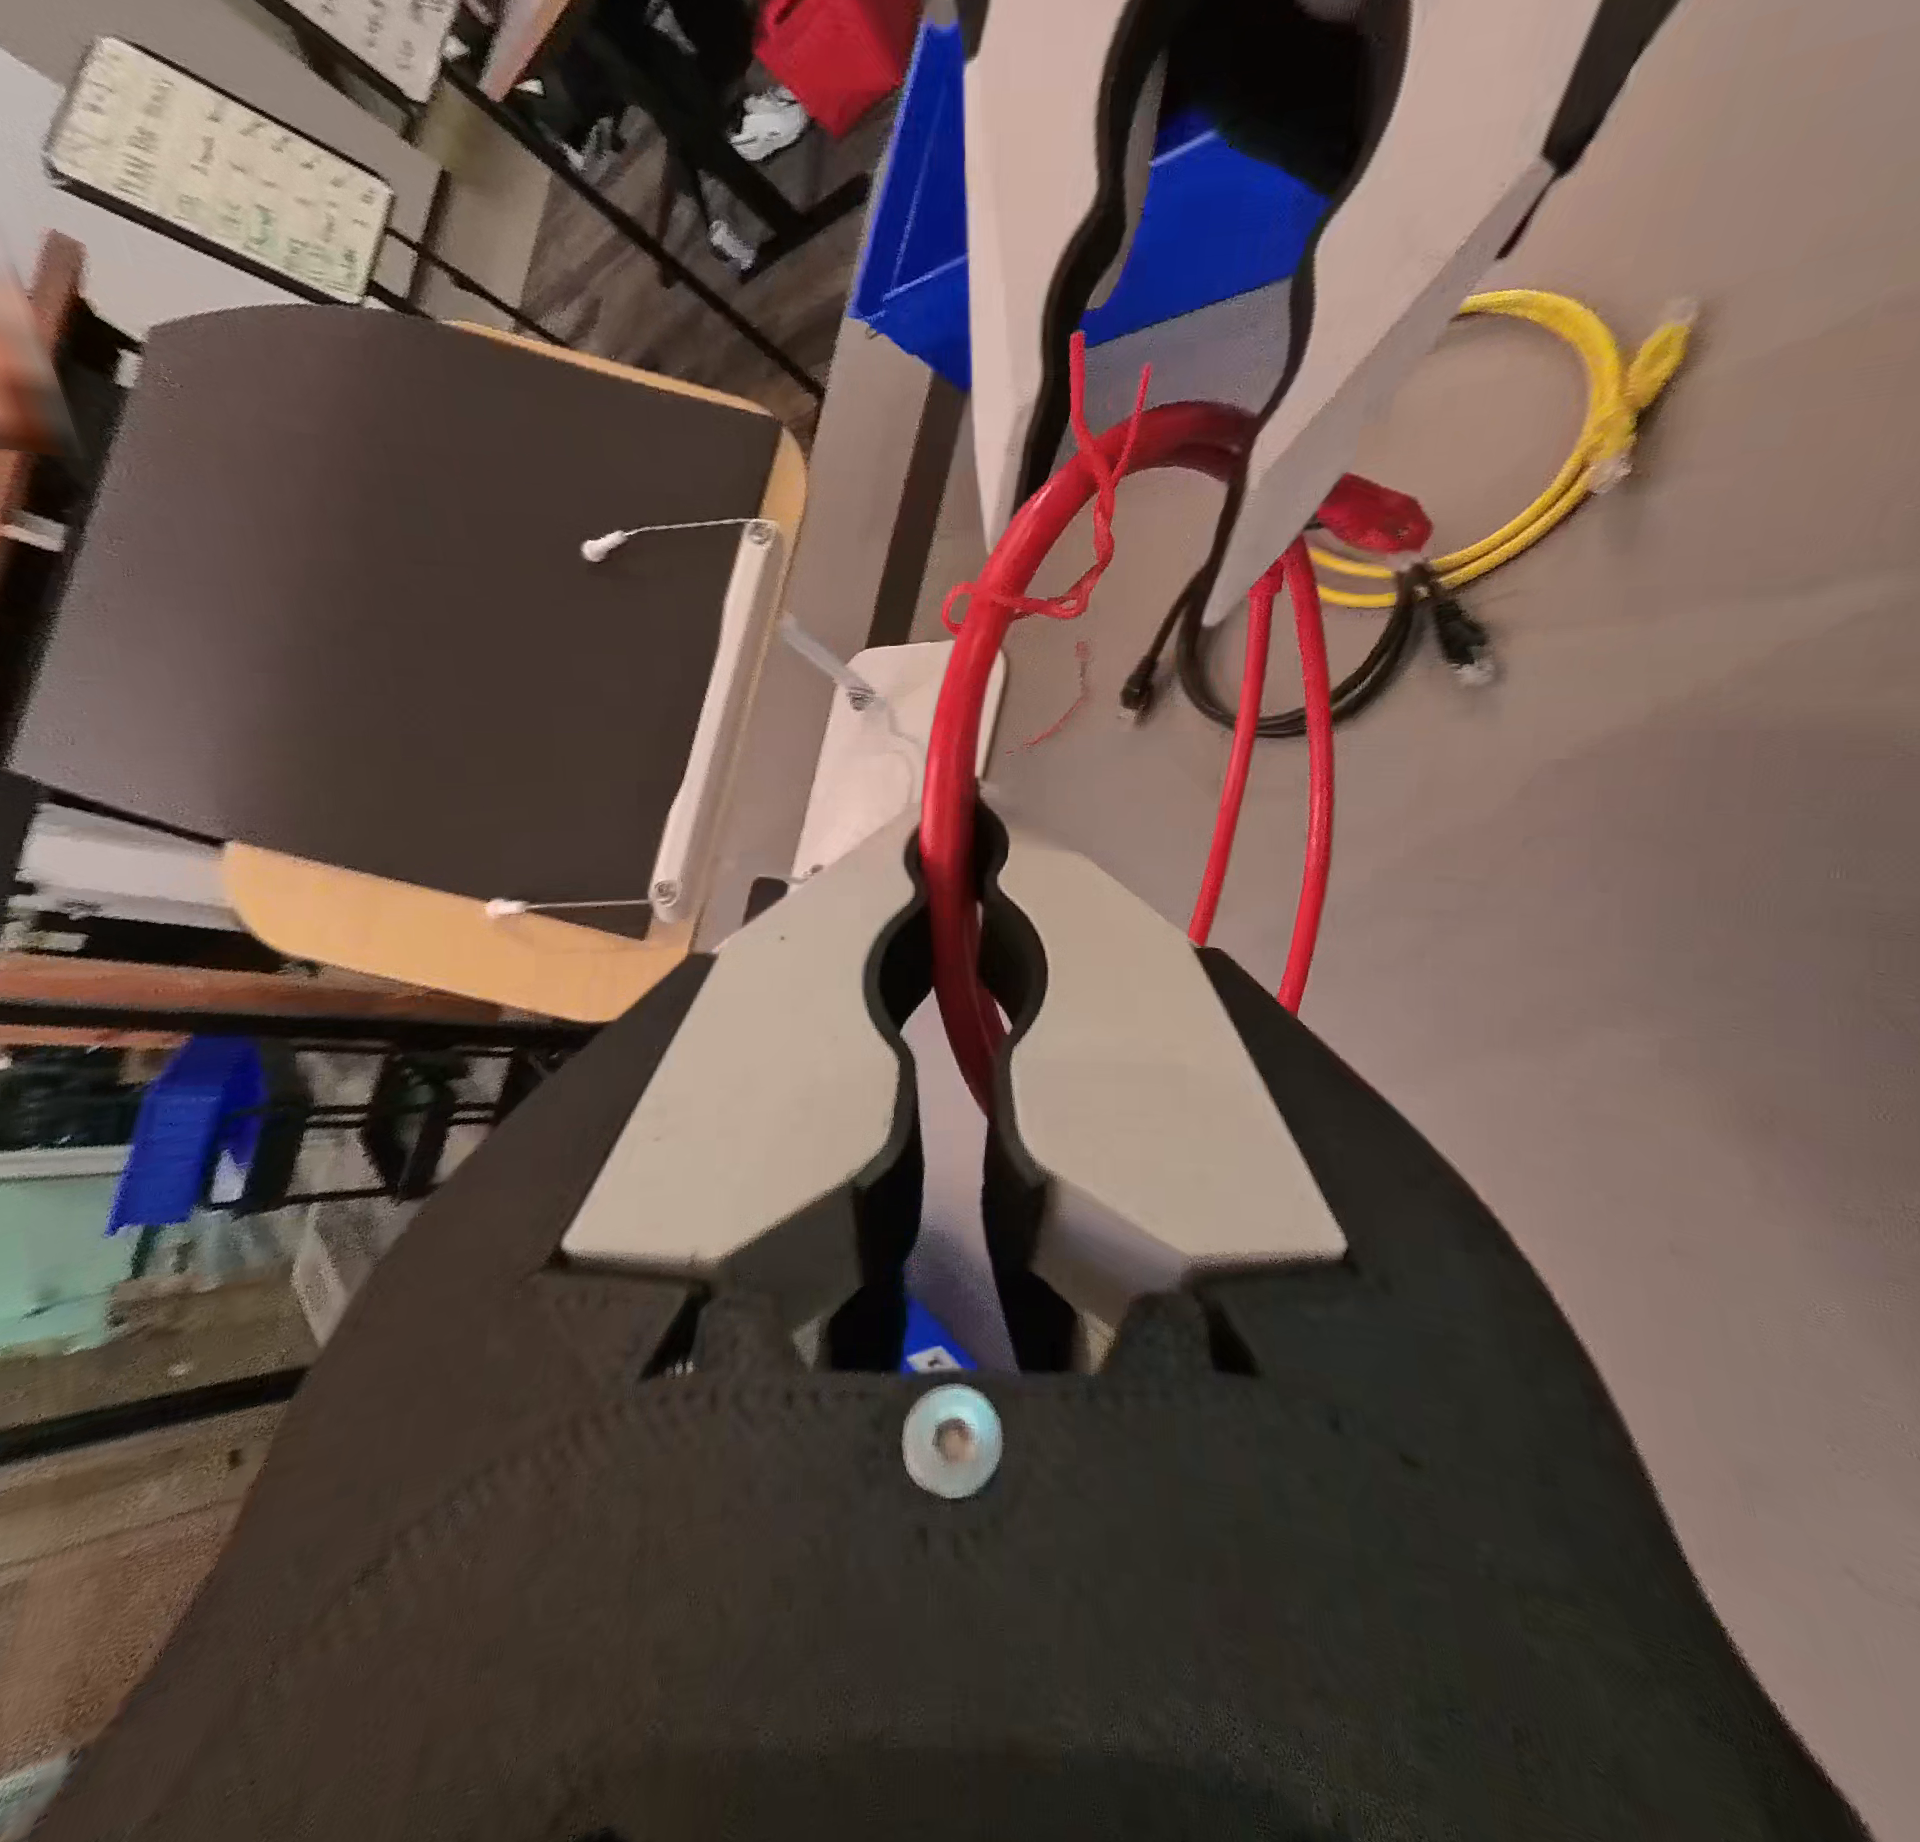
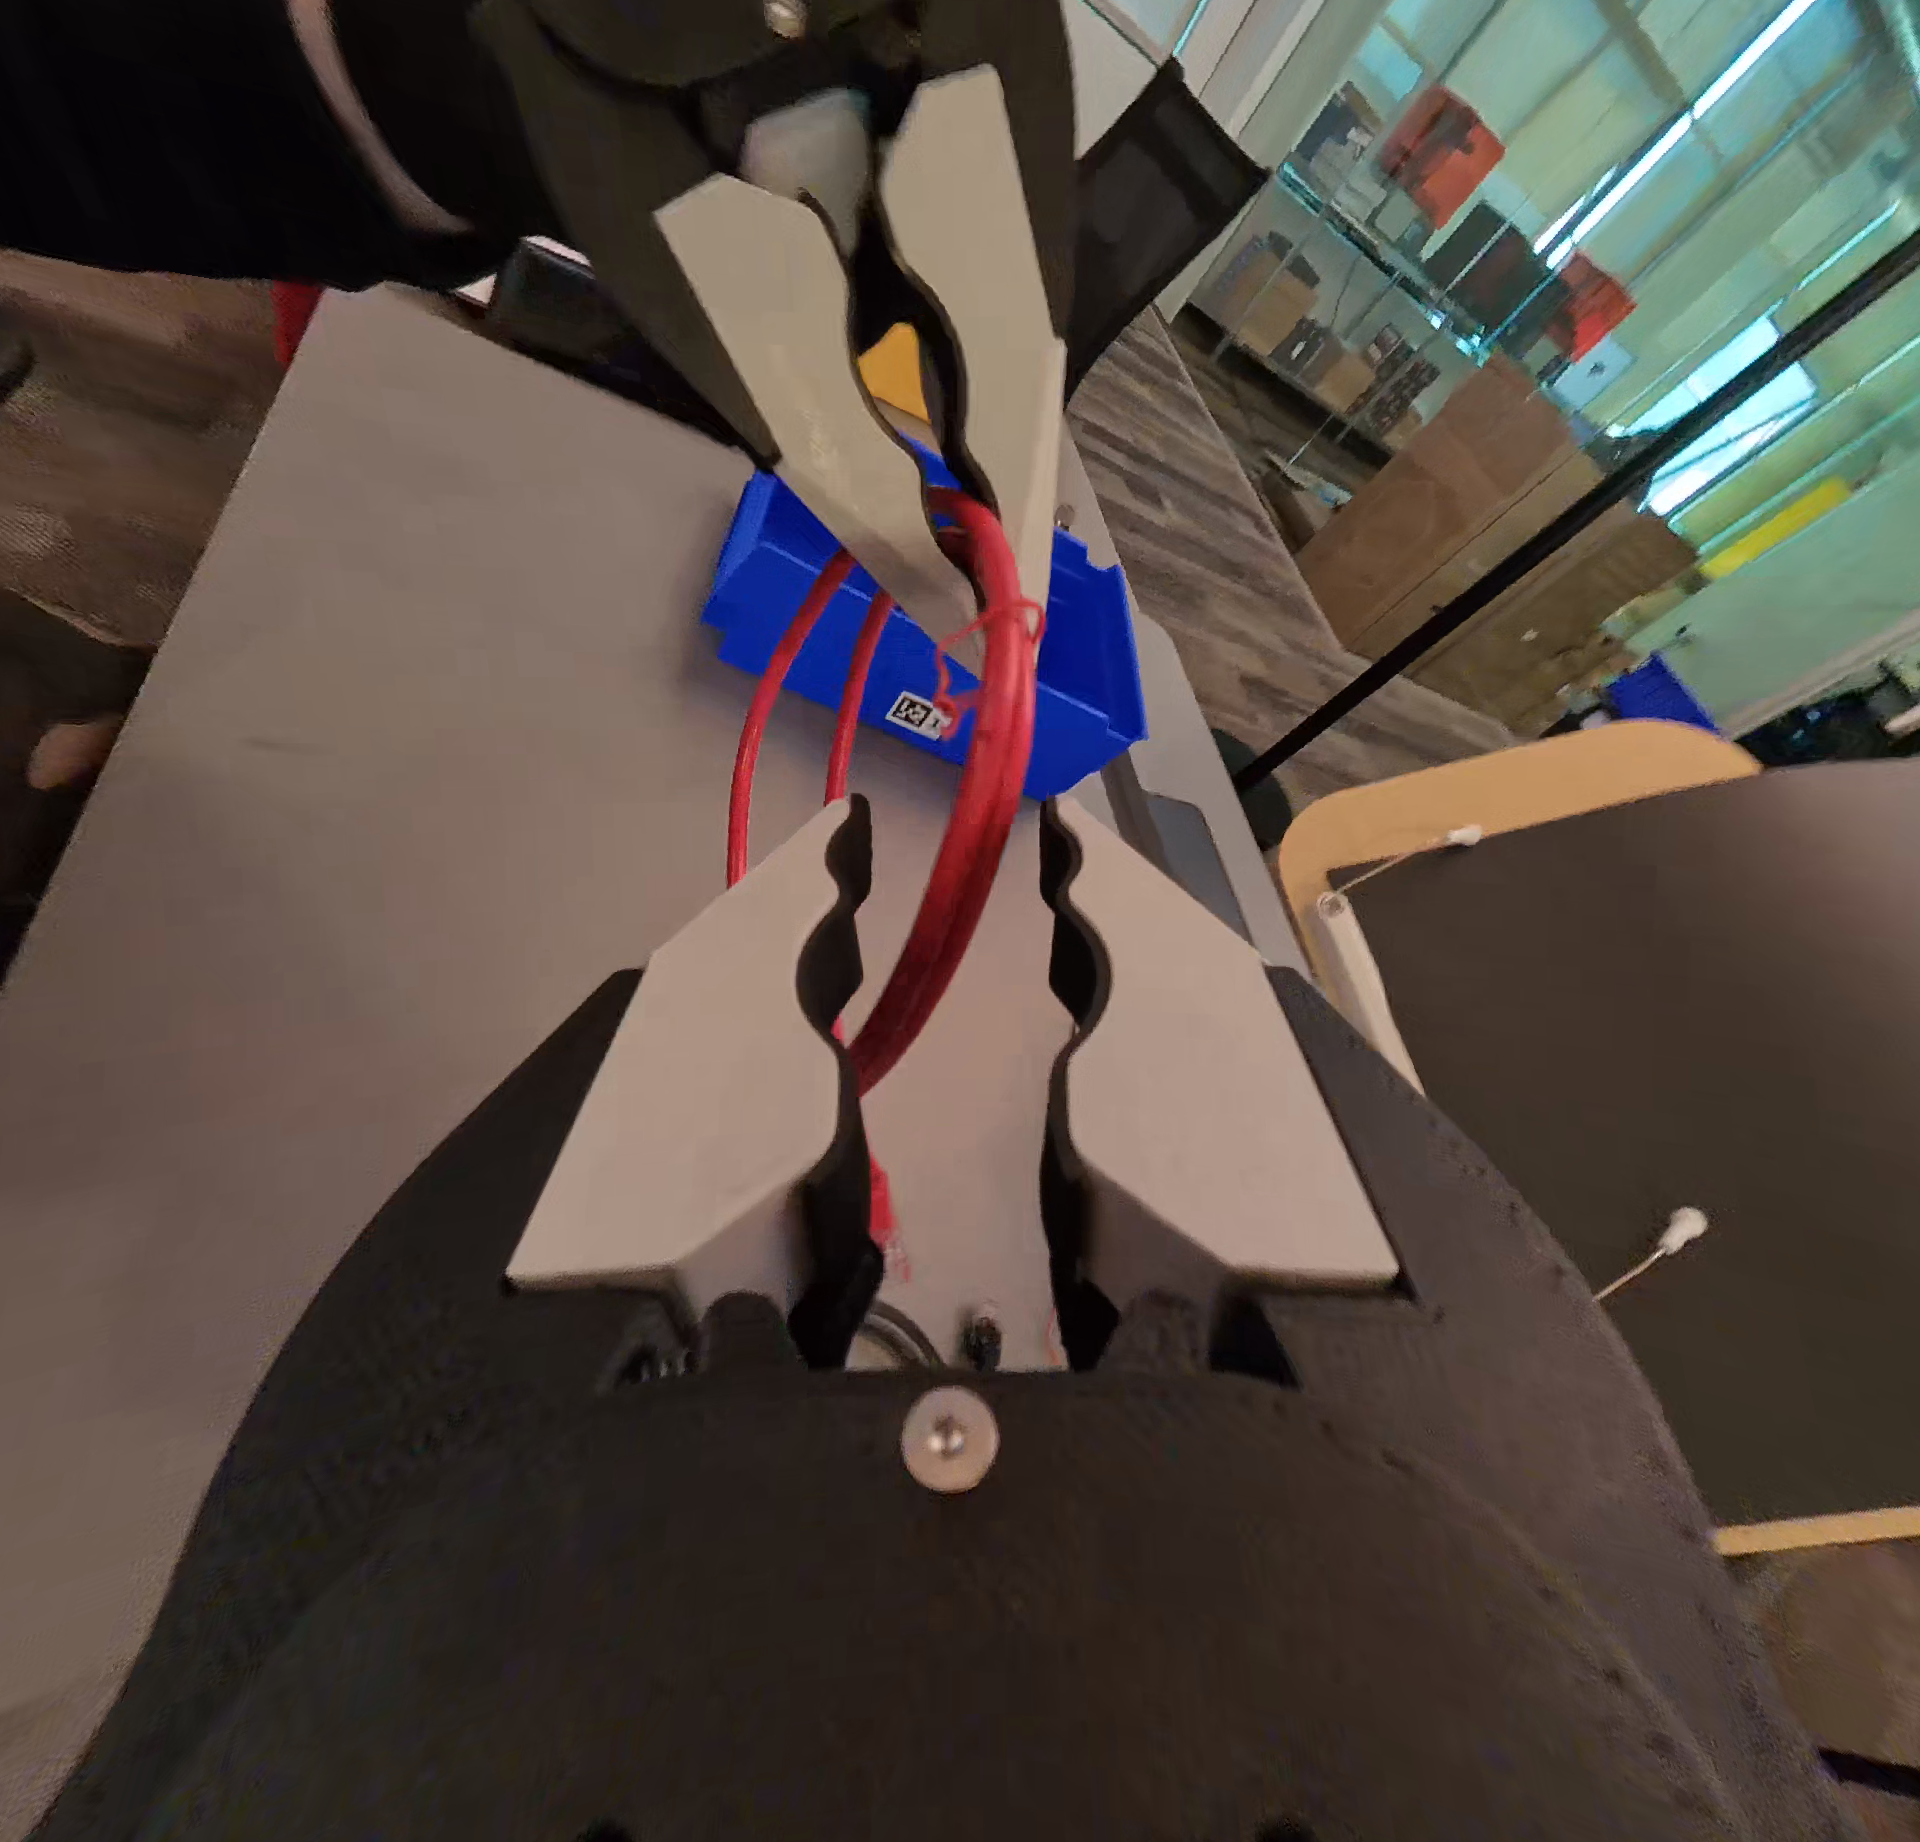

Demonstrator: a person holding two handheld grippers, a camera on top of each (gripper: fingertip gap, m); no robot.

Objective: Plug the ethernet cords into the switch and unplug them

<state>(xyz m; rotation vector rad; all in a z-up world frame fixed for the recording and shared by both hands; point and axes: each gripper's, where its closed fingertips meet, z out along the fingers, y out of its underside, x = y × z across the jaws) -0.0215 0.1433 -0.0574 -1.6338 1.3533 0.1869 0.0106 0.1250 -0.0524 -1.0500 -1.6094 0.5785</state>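
Observation:
A coiled red ethernet cord [image 1: 1317, 753], bound with a thin red twist tie [image 1: 1103, 504], hangs above the grey table [image 1: 1610, 1013]. My left gripper [image 1: 961, 847] is shut on the coil's strands. My right gripper [image 2: 951, 816] is open, with the red coil [image 2: 977, 857] running between its fingers. In the left wrist view the right gripper [image 1: 1107, 577] reaches over the coil's far side, near the red plug [image 1: 1371, 525]. In the right wrist view the left gripper [image 2: 982, 597] pinches the top of the coil. No switch is in view.
A yellow cord [image 1: 1590, 410] and a black cord [image 1: 1340, 712] lie coiled on the table beyond the red one. A blue bin [image 2: 1081, 691] stands at the table's far edge. A wooden chair with a black panel [image 1: 395, 587] stands beside the table. There is about 4 cm between the tips of the two grippers.

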